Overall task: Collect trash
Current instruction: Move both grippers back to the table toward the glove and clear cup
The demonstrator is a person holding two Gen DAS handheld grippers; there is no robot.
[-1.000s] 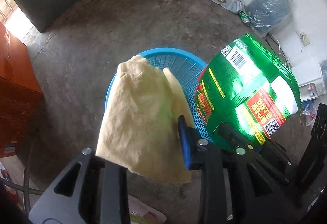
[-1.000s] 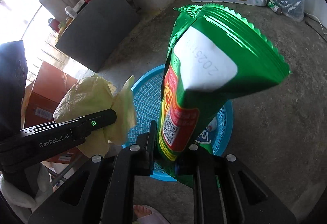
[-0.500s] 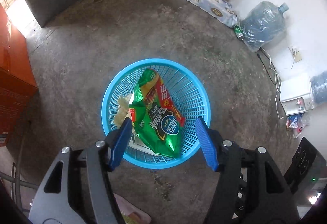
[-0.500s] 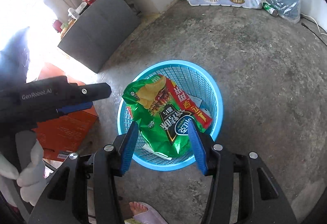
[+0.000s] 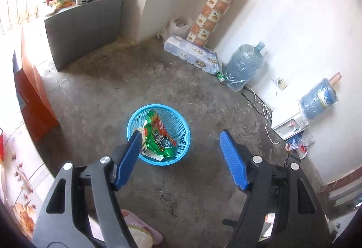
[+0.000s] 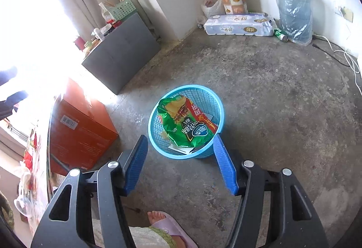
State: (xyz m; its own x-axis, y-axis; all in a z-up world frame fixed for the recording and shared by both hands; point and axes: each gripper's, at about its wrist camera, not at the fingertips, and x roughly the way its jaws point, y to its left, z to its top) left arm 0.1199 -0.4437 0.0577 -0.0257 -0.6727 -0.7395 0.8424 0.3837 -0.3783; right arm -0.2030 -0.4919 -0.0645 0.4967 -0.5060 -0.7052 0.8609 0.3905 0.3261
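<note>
- Both hand-held grippers have risen away from the blue basket [image 5: 158,134] since a second ago, when the left one carried a yellowish paper and the right one the green chip bag [image 6: 185,128]; now both things lie inside the basket.
- Left hand-held gripper [image 5: 181,146] is wide open and holds nothing; its left blue pad only overlaps the basket rim in the view and seems to be well above it.
- Right hand-held gripper [image 6: 179,148] is also wide open and empty, and the basket shows between its fingers.
- Chip bag lies tilted against the basket wall with the printed face up, on top of some white paper; only a pale scrap near the left pad in the left wrist view may be the yellowish paper.
- My judgement: this drop is done, and the open jaws are ready for the next piece of trash.
- Floor is bare grey concrete [image 6: 282,100], dusty and stained.
- Along the white walls stand a pack of toilet rolls [image 6: 237,27], a wrapped water bottle [image 6: 294,12], a grey cabinet [image 6: 122,51] and an orange box [image 6: 79,130].
- A foot in a pink slipper [image 6: 167,225] is near the lower edge.
</note>
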